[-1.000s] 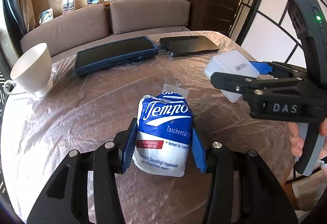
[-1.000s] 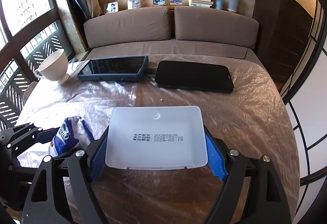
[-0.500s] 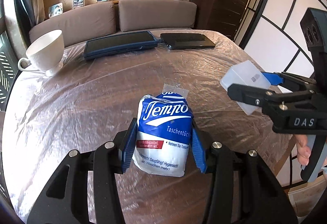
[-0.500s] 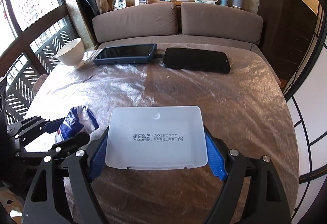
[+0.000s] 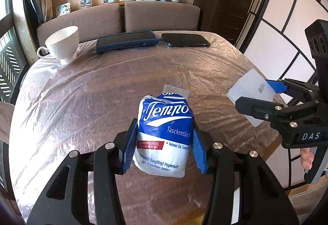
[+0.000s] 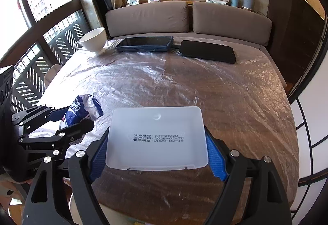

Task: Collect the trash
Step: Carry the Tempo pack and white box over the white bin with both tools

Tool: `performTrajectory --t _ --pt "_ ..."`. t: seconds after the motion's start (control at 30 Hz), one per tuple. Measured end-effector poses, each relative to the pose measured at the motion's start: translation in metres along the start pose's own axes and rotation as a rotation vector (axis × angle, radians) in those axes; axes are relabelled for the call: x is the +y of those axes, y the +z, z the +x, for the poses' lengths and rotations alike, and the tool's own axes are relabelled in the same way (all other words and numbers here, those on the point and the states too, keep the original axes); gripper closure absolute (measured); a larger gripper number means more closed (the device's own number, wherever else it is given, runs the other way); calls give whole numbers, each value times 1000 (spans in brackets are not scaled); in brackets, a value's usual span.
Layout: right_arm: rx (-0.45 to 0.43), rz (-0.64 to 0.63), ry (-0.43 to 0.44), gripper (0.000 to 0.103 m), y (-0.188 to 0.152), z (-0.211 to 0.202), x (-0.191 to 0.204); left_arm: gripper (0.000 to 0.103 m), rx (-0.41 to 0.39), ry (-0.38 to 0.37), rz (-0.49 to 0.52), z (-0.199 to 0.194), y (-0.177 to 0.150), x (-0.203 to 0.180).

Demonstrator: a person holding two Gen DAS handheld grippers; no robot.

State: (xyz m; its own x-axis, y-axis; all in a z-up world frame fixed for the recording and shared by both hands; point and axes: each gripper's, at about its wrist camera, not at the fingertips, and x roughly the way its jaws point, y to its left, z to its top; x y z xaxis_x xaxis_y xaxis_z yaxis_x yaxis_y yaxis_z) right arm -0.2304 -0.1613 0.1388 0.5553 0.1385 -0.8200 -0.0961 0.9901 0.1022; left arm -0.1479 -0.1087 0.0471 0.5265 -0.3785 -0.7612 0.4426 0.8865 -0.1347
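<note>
My left gripper (image 5: 163, 148) is shut on a blue and white Tempo tissue packet (image 5: 164, 132) and holds it above the near part of the table. It also shows in the right wrist view (image 6: 82, 110), at the left. My right gripper (image 6: 157, 155) is shut on a white plastic tray (image 6: 156, 136) with a printed date, held above the table's near edge. In the left wrist view the tray (image 5: 251, 91) and right gripper (image 5: 272, 99) are at the right.
A round table (image 6: 235, 102) is covered in clear plastic film. At its far side stand a white cup (image 5: 63, 43), a blue-cased tablet (image 5: 126, 41) and a black tablet (image 5: 185, 40). A brown sofa (image 6: 184, 17) lies behind, a dark cabinet (image 5: 223, 7) at right.
Both grippers have pulled back and up from the table with their objects still held. The cup and tablets look farther away. More of the table shows.
</note>
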Motion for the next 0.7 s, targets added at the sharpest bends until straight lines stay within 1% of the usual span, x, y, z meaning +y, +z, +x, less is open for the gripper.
performTrajectory --t 0.27,0.7 --pt "17 -27 21 23 -19 -16 11 53 10 -6 -4 -18 -18 -7" --pt "73 -57 70 23 -52 -41 19 53 27 -17 -12 -41 -46 -12"
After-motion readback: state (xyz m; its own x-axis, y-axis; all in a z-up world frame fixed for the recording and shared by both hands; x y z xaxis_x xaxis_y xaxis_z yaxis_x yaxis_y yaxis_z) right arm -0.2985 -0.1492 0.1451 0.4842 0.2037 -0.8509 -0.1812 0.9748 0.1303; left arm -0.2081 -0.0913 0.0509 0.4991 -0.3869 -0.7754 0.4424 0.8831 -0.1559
